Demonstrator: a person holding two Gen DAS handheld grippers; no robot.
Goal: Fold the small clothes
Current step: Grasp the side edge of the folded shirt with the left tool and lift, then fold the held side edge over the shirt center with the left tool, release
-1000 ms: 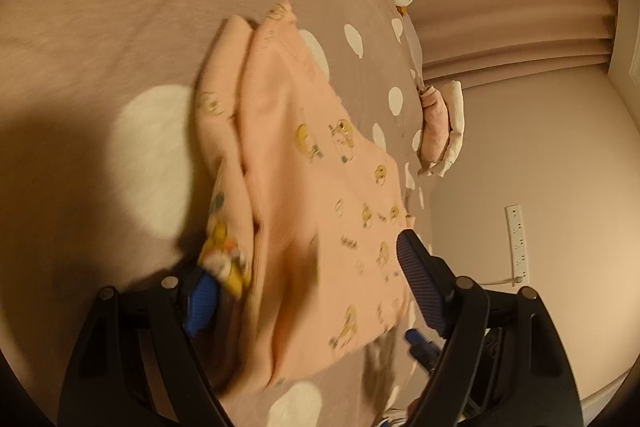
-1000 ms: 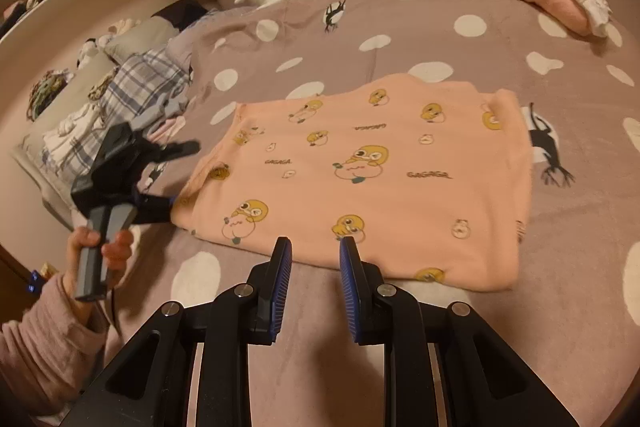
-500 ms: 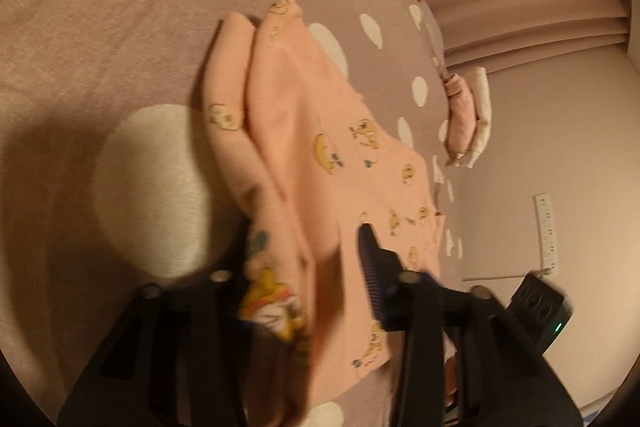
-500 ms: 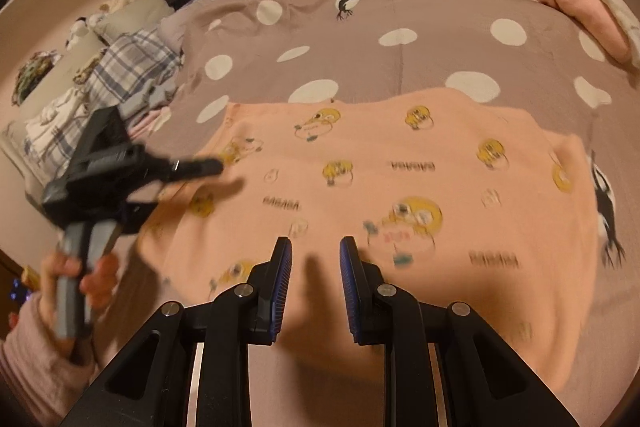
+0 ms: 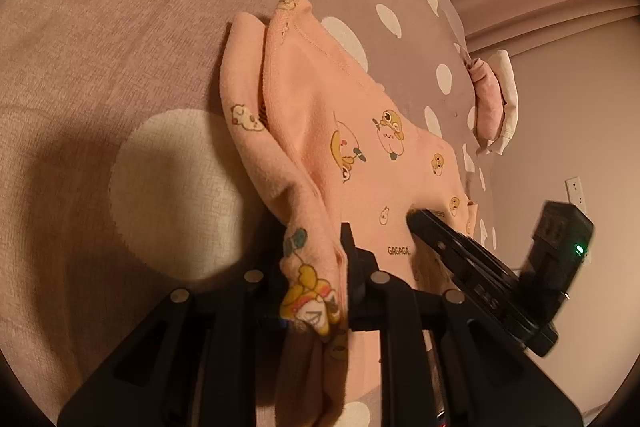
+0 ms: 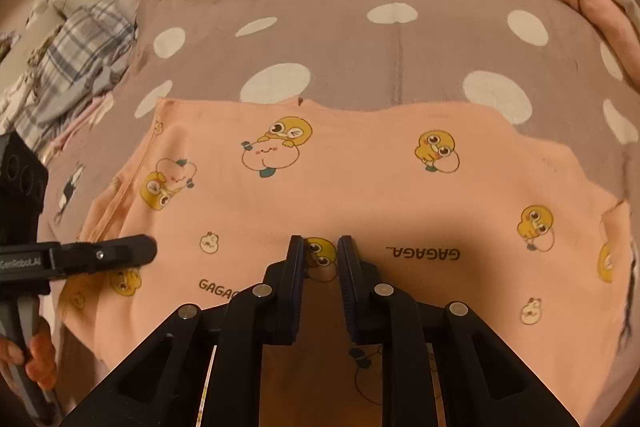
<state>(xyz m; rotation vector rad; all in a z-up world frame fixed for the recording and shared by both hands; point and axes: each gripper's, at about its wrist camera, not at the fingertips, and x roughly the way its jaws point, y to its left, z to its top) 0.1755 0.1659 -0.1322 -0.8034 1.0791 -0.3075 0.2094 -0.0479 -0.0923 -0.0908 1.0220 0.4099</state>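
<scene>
Peach garment point(image 6: 360, 187) lies flat on the dotted bedspread point(image 6: 340, 43). Left gripper point(image 5: 316, 279), jaws just closed, pinches the garment's edge. Right gripper point(image 6: 318, 255) hovers over the garment, jaws narrowly apart, gripping nothing.

Soft matt knit cloth is seen in the pink garment point(image 6: 360, 187), coarser woven cloth in the dotted bedspread point(image 6: 360, 47), matt black plastic in both grippers point(image 6: 318, 255) point(image 5: 316, 267).
</scene>
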